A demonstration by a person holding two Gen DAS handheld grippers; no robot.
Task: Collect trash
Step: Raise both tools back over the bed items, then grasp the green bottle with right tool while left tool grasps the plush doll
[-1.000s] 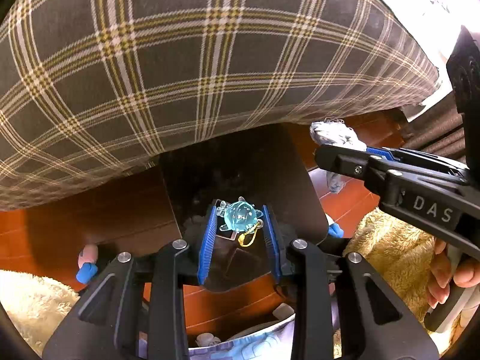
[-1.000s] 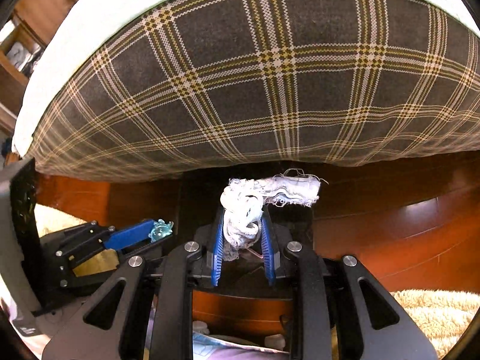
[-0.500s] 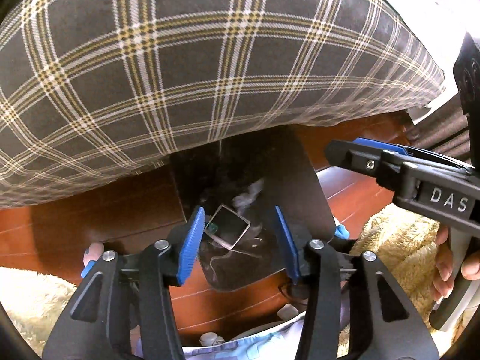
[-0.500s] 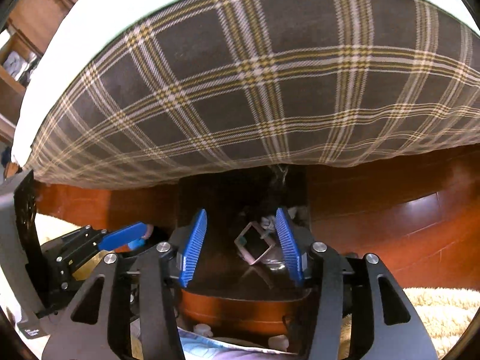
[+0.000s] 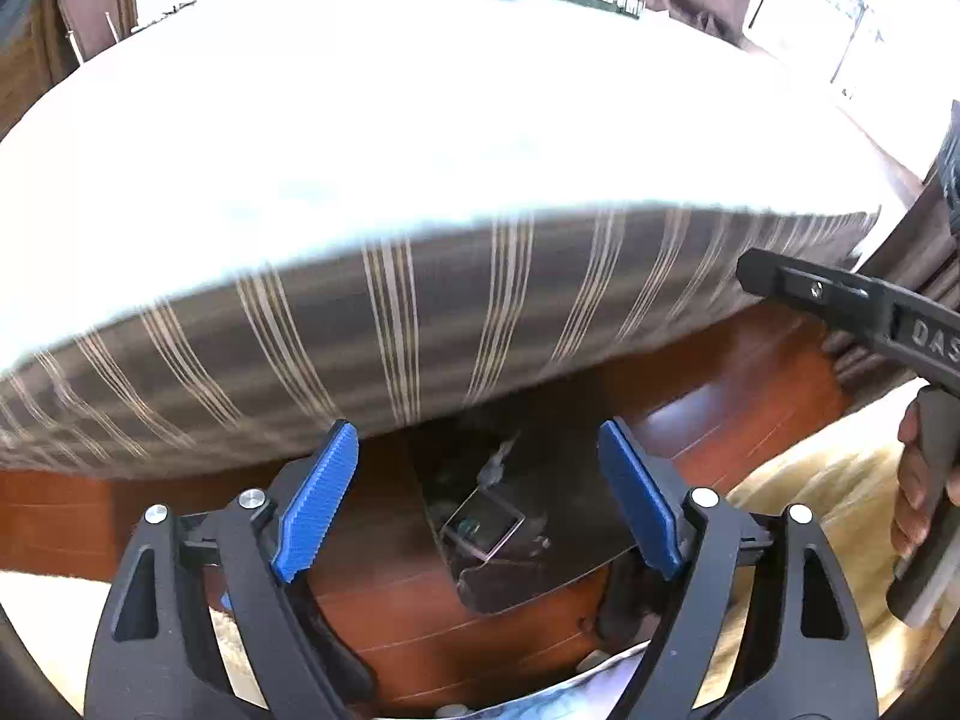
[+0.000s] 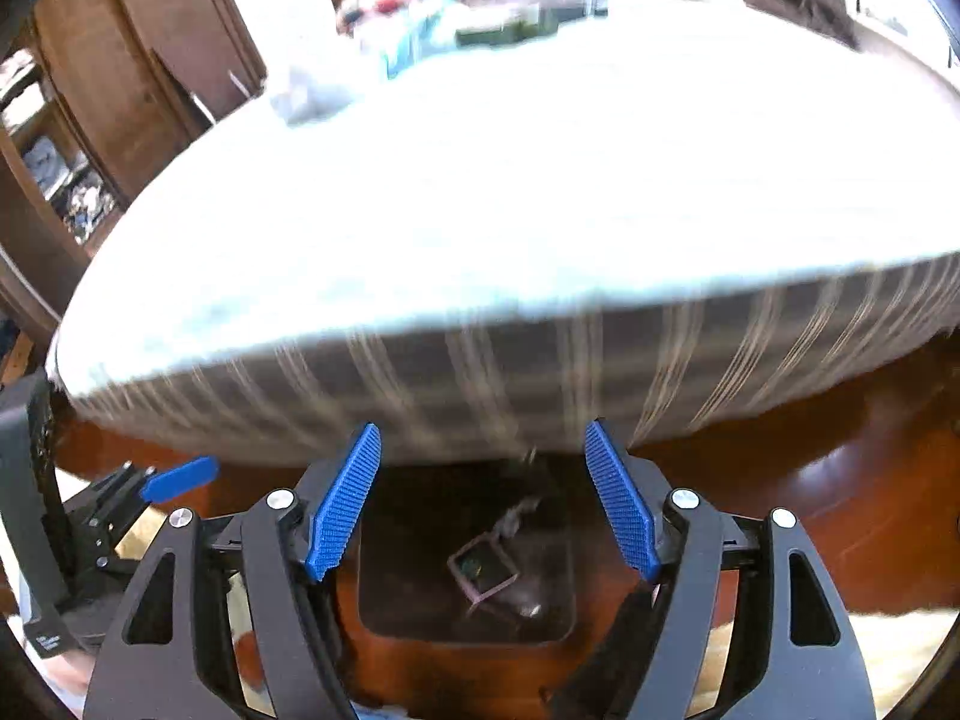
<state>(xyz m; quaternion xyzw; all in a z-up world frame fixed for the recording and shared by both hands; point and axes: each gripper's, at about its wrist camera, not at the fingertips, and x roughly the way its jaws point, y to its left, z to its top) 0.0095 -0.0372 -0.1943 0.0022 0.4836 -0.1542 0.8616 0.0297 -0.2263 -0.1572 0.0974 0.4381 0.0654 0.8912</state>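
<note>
A bed (image 5: 420,150) with a plaid skirt stands over a reddish wood floor (image 5: 720,420). Below and between both spread, empty jaws sits a dark bin (image 6: 420,540) holding dropped trash (image 6: 486,570). The right gripper (image 6: 483,501) seems nearer than the left gripper (image 5: 477,501).

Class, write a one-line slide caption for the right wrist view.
Open right gripper above a dark bin holding dropped trash, beside a plaid-edged bed.
</note>
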